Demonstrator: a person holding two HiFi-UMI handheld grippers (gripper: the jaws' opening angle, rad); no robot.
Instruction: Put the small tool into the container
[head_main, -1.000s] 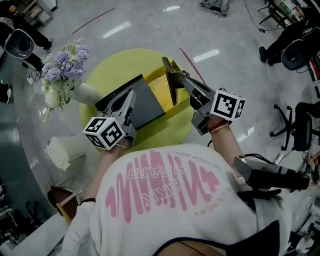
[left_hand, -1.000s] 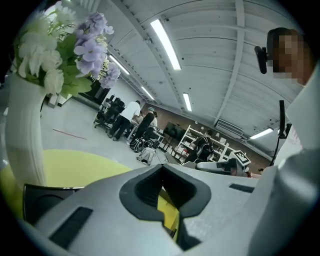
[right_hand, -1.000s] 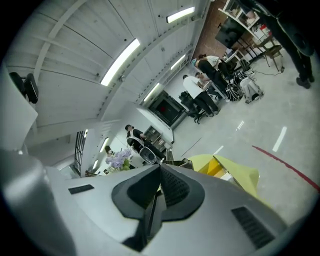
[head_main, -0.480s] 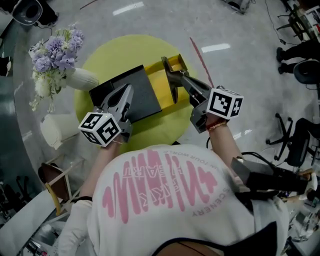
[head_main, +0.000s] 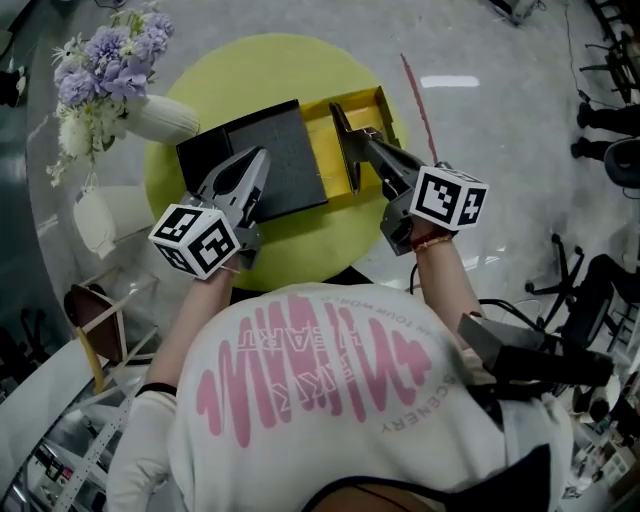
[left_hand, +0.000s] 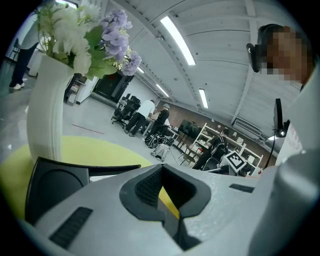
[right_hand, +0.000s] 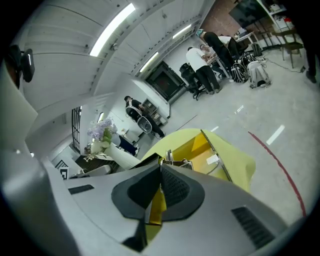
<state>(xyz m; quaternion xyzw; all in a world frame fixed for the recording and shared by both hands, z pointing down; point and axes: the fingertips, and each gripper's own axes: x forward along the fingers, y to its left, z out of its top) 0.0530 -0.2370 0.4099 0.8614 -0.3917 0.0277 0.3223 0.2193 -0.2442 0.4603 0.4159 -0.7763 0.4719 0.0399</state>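
On the round yellow table (head_main: 260, 70) lies a dark grey box (head_main: 285, 150), with an open yellow container (head_main: 322, 150) at its right. A dark panel (head_main: 343, 150) stands on edge inside that container. My right gripper (head_main: 362, 135) is shut, its tips right beside the panel. In the right gripper view a small shiny metal piece (right_hand: 176, 162) sits just past the gripper (right_hand: 161, 167), over the yellow container (right_hand: 205, 150); I cannot tell whether it is pinched. My left gripper (head_main: 260, 157) is shut and empty over the grey box.
A white vase of purple and white flowers (head_main: 160, 115) lies at the table's left edge and stands tall in the left gripper view (left_hand: 47, 110). A white bag (head_main: 105, 215) and a wooden chair (head_main: 95, 320) are on the floor to the left. People and office chairs are far off.
The head camera has shifted, so the table sits higher and further left in view. Both grippers keep their places over the box and container, jaws unchanged.
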